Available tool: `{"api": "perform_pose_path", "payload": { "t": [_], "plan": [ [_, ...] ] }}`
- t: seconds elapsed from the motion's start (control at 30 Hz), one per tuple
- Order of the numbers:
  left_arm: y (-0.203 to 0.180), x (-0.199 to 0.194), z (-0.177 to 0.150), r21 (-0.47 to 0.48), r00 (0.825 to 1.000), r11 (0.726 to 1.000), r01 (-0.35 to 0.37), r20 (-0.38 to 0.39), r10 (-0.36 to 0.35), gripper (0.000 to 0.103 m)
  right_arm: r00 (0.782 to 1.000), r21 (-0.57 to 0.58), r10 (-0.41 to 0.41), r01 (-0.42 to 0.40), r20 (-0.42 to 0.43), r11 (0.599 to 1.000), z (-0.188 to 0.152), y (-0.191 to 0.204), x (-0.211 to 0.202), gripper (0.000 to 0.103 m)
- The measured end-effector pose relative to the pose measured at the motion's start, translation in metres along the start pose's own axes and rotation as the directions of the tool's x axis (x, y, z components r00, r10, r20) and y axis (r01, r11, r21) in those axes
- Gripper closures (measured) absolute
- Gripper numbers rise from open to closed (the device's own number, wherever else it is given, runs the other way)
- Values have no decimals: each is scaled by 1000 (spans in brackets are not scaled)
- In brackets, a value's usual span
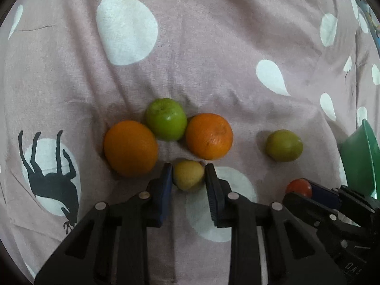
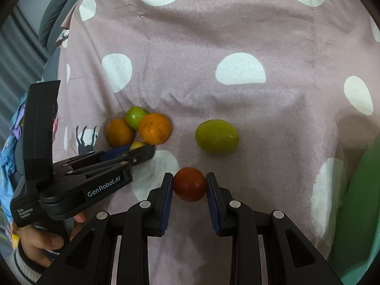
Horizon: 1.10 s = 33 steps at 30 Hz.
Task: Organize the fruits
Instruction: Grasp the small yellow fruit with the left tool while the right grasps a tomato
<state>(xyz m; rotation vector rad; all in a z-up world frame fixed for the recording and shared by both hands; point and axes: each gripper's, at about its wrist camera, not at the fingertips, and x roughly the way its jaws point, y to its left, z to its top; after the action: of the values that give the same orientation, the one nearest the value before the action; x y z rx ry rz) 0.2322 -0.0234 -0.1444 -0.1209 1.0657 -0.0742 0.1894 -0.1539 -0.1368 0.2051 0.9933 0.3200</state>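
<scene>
Two oranges (image 1: 130,148) (image 1: 209,136) flanked and touched a green apple (image 1: 166,119). A small yellow fruit (image 1: 188,175) lay just before them, a yellow-green fruit (image 1: 284,145) apart, a red fruit (image 2: 189,184) nearer.

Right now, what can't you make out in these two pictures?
- Green bowl: cut off at the right edge in both views, blurred in the right one; its contents don't show.
- Yellow fruit: right view, mostly behind the left gripper.
- Red fruit: left view, partly behind the right gripper.
</scene>
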Motion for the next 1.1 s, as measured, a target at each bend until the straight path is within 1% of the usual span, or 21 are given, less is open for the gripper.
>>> {"api": "perform_pose_path", "payload": {
  "t": [0.07, 0.13, 0.2, 0.27, 0.37, 0.47, 0.77, 0.9, 1.1],
  "plan": [
    [11, 0, 1, -24, 1000, 999, 21, 2, -21, 76, 1000, 5, -3, 3, 2, 1000, 0, -1, 0, 73],
    [16, -2, 1, -29, 999, 999, 35, 0, -35, 75, 1000, 6, -2, 2, 4, 1000, -1, -2, -1, 73],
    [21, -2, 2, -18, 999, 999, 47, -2, -47, 76, 1000, 3, -5, 5, 6, 1000, 0, -2, -2, 73],
    [21, -7, 2, 2, 999, 999, 44, -4, -44, 76, 1000, 1, -7, 7, 10, 1000, 1, -1, -3, 73],
    [21, -13, 1, 2, 999, 999, 51, -16, -51, 76, 1000, 6, -5, 5, 12, 1000, 0, -1, -3, 73],
    [23, -23, -6, 8, 997, 997, 72, -18, -72, 76, 1000, 5, -5, 5, 9, 1000, -3, 0, -4, 73],
    [28, -74, -33, 38, 988, 987, 154, -2, -154, 76, 999, 18, -1, 0, 32, 1000, -15, 4, -23, 73],
    [29, -91, -51, 29, 986, 985, 169, -2, -169, 76, 999, 21, 6, -7, 41, 1000, -26, 8, -35, 73],
    [40, -119, -83, 10, 982, 982, 189, 4, -189, 76, 998, 19, 15, -16, 57, 1000, -49, 22, -55, 73]
  ]
}}
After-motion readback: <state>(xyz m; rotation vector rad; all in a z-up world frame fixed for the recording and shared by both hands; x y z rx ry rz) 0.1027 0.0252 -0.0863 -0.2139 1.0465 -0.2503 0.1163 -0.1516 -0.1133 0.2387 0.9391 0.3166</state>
